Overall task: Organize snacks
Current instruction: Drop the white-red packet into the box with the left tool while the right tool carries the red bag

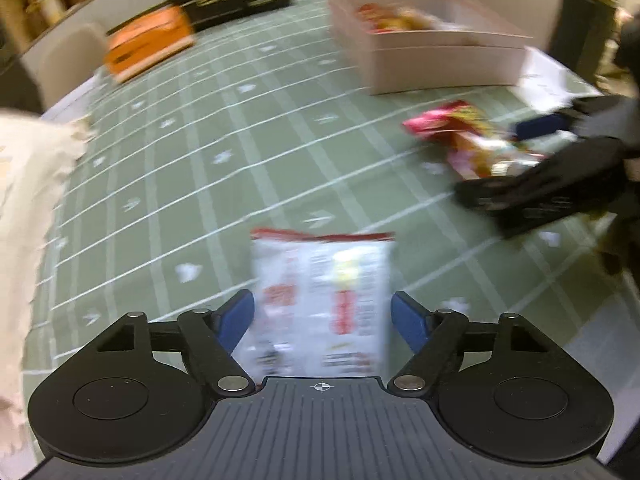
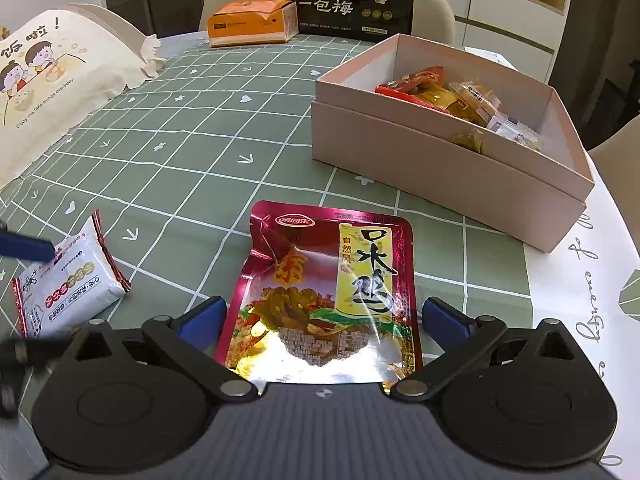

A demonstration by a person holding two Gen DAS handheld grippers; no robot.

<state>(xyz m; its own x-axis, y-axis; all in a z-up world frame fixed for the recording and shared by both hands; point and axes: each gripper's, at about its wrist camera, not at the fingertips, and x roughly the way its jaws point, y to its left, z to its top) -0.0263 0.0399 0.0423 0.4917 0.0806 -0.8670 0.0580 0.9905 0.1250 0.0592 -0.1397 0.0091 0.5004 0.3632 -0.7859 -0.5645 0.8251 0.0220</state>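
A white snack packet with red edges lies flat on the green checked tablecloth. It sits between the blue pads of my left gripper, which is open and not pressing on it. A red foil pouch with a yellow label lies between the spread fingers of my right gripper, also open with a gap on each side. The pink box stands to the right and holds several snacks. The white packet also shows in the right wrist view, and the red pouch shows blurred in the left wrist view.
An orange carton and a black bag stand at the far edge. A cream cloth bag with a cartoon print lies at the left. Pale chairs ring the table. White cloth borders the table's right edge.
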